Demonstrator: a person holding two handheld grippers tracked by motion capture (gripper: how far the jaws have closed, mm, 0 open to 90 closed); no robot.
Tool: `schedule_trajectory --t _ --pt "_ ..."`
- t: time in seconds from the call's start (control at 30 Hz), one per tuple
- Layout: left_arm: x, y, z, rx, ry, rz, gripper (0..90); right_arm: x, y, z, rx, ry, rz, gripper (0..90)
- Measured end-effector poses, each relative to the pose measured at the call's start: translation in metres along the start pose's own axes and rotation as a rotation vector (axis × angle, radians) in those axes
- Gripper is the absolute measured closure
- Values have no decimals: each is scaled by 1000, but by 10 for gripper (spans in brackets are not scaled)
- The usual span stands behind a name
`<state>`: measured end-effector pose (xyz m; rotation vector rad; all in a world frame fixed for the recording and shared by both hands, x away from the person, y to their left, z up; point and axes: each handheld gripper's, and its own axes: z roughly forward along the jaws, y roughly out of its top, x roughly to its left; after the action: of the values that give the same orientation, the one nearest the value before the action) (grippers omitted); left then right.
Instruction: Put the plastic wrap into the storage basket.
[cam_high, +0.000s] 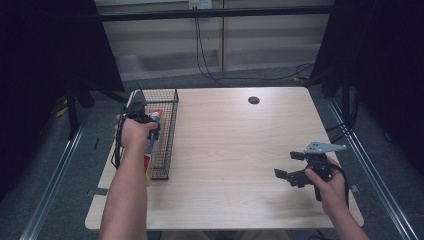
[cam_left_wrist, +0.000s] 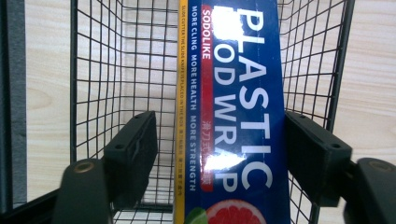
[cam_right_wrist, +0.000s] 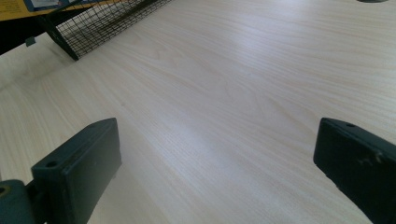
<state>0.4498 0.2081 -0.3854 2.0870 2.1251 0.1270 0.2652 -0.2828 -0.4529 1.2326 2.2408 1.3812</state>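
Left tool (cam_left_wrist: 219, 154) over black wire basket (cam_left_wrist: 116, 70), jaws apart, astride long blue plastic-wrap box (cam_left_wrist: 233, 116) lying in basket; left-jaw gap visible. Right tool (cam_right_wrist: 215, 172) wide open, empty, above pale wooden table (cam_right_wrist: 233, 93).

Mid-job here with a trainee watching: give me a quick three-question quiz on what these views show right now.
1. True or false: the box of plastic wrap lies inside the wire basket.
2. What is between the jaws of the right gripper? A) a box B) nothing, just bare table below C) a cable
3. Fill in: in the left gripper view, the left gripper has its jaws on either side of the ____, with a gap showing at one jaw.

Key: 1 true. 2 B. 3 box of plastic wrap.
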Motion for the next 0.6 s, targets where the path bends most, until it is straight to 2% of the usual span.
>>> schedule_trajectory --t 0.1,0.27,0.37,0.43,0.53,0.6 --pt "3 -1 -3 -2 -17 -2 252 1 0 0 3 0 1 7" --pt "5 -1 -11 -31 -32 23 222 2 0 -1 2 -4 1 7" --pt "2 -3 -20 -59 -48 28 207 1 0 -3 -5 -10 -2 7" --pt "0 -3 -27 -65 -57 45 204 0 0 -3 -5 -11 2 7" --pt "-2 -4 -35 -76 -71 47 198 1 0 -1 -3 -8 3 7" --pt "-3 -5 -39 -87 -79 69 197 1 1 -1 0 -5 5 7"
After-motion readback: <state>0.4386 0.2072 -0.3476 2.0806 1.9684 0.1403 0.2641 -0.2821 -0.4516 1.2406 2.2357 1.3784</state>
